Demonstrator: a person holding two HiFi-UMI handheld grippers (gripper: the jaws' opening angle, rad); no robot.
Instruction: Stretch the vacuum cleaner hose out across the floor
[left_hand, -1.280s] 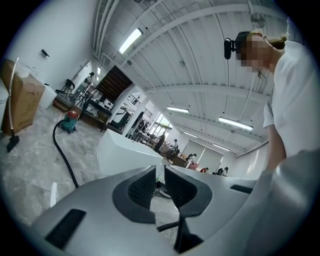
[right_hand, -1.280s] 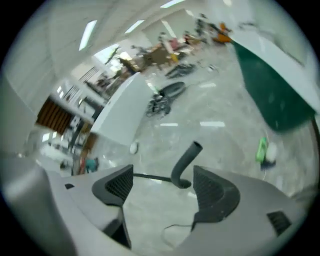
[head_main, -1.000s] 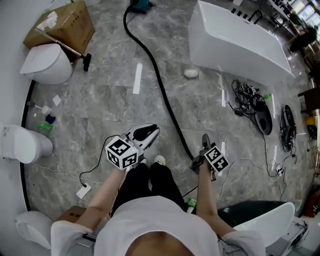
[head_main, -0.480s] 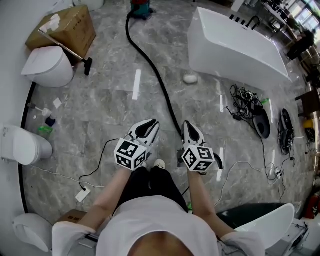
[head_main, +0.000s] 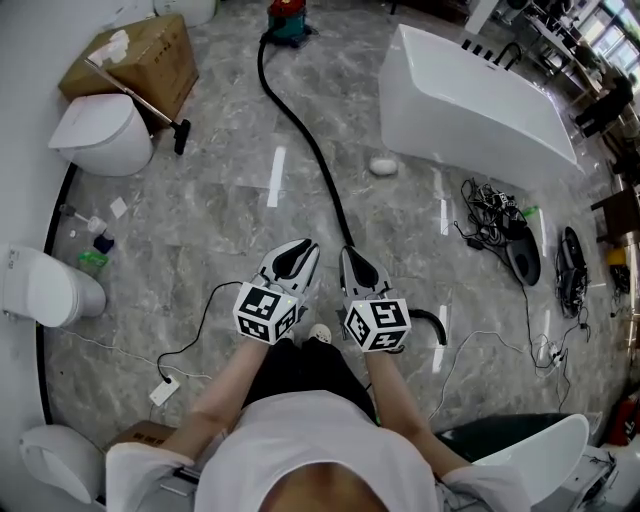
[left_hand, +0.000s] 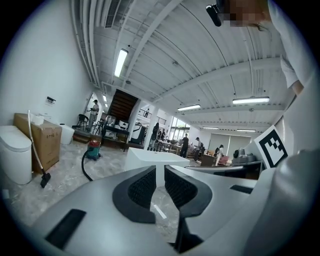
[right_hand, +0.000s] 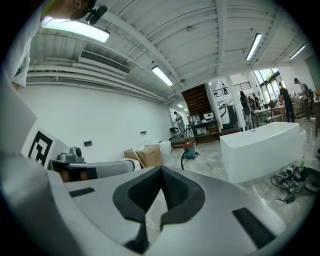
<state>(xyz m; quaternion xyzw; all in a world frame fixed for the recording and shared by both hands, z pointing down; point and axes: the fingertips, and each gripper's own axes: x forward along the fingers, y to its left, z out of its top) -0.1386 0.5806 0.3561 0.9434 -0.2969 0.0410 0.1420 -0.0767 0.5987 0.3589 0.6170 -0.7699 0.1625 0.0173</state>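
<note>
Hose (head_main: 300, 130) runs from the vacuum (head_main: 287, 22), top centre, to mid-frame. Probably light, floppy, ribbed: grip near the free end. Left gripper (head_main: 298, 250) slightly apart, empty; right gripper (head_main: 350, 258) closed on nothing.

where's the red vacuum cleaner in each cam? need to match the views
Head view: vacuum cleaner at the top edge, left of centre.
Left gripper view: left of centre, on the floor right of the cardboard box.
Right gripper view: near the centre, on the far floor.
Shared landmark: the white bathtub, to the vacuum cleaner's right in all three.
</note>
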